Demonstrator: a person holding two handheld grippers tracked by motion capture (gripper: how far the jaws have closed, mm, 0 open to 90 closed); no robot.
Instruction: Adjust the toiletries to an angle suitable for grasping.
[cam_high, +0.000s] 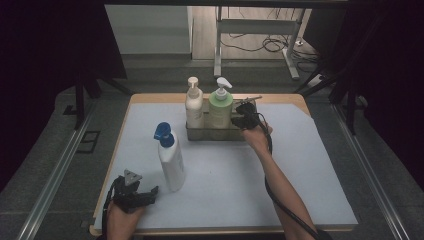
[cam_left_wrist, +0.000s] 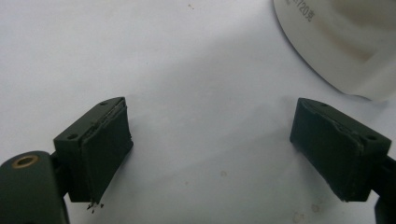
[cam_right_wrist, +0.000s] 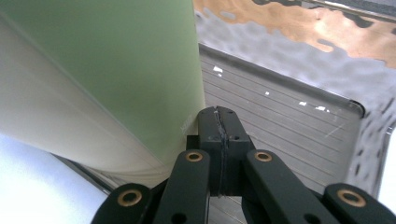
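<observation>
With the right gripper (cam_right_wrist: 219, 140) pressed together empty inside the metal tray (cam_high: 197, 134), just at the green bottle's (cam_high: 220, 107) three o'clock, a nudge might topple it, while the left gripper (cam_left_wrist: 210, 154) gapes idle.

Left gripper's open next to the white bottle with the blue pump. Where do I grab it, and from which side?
Grip the blue-pump bottle across its tall white body, about mid-height, below the pump. It stands upright and alone on the white mat, so probably come in level from its near-left side, where the left gripper already rests with its jaws wide apart.
</observation>
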